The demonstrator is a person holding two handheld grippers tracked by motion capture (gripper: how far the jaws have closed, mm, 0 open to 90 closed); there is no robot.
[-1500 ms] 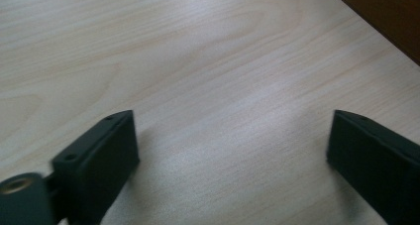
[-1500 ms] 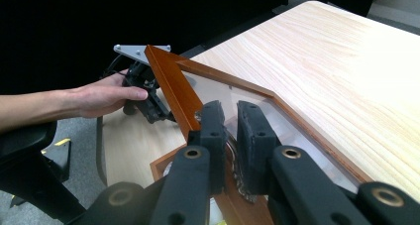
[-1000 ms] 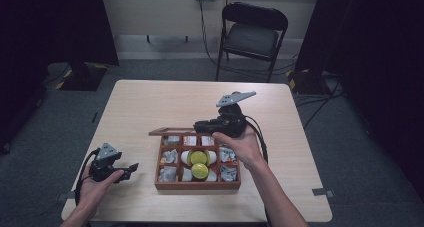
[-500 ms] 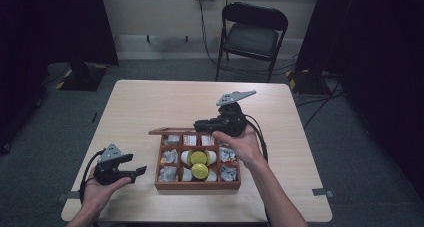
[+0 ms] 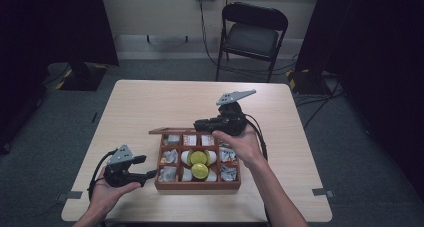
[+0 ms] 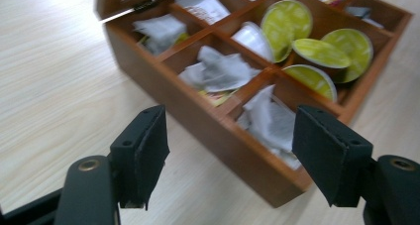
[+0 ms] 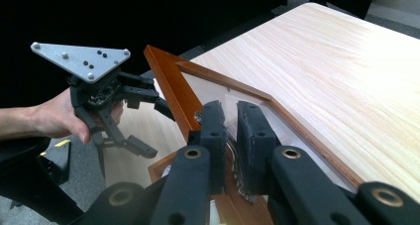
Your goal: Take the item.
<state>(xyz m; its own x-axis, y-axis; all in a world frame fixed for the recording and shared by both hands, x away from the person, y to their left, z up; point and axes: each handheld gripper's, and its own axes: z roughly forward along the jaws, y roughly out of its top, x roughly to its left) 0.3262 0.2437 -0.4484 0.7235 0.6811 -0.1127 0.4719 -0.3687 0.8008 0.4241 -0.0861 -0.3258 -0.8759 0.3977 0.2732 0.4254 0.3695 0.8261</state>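
Note:
A wooden compartment box [image 5: 197, 185] sits mid-table with white sachets [image 6: 218, 71] and green-topped capsules [image 5: 199, 158] inside. Its glass-paned lid [image 5: 170, 131] stands raised at the far side. My right gripper [image 5: 197, 123] is shut on the lid's wooden frame [image 7: 171, 86], jaws pinched on its edge [image 7: 225, 111]. My left gripper [image 5: 148, 167] hovers just left of the box, pointing at its near left wall [image 6: 208, 131]. Its jaws [image 6: 230, 145] have just been closing but still stand apart with nothing between them. The right gripper view also catches the left gripper [image 7: 161, 133] in a hand.
The light wooden table [image 5: 175, 102] has bare room left of and behind the box. A black folding chair [image 5: 255, 32] stands beyond the far edge. Cables trail from both grippers across the table.
My left gripper has moved right toward the box's left side and risen slightly, and its jaws have narrowed. The right gripper and the lid have stayed put.

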